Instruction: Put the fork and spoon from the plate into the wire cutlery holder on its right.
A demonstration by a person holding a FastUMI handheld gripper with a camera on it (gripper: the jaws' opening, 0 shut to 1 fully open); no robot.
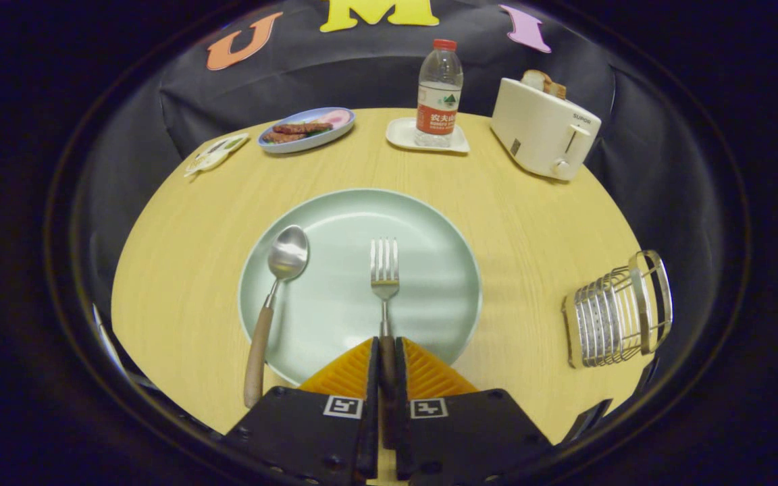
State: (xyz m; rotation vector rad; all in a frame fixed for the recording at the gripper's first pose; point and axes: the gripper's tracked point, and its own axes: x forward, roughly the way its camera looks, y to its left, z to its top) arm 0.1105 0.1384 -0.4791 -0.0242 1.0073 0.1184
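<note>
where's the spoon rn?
Gripper view: the spoon lies on the green plate's left rim, handle on the table, left of the fork that the hand-held gripper is shut on.

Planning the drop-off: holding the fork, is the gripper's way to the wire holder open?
Probably yes. The gripper is shut on the fork handle, and only bare table lies between the plate and wire holder.

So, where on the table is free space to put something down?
Bare wood lies between the green plate and the wire cutlery holder, and left of the spoon. The far edge is crowded: food plate, bottle, toaster. The gripper is shut on the fork.
</note>
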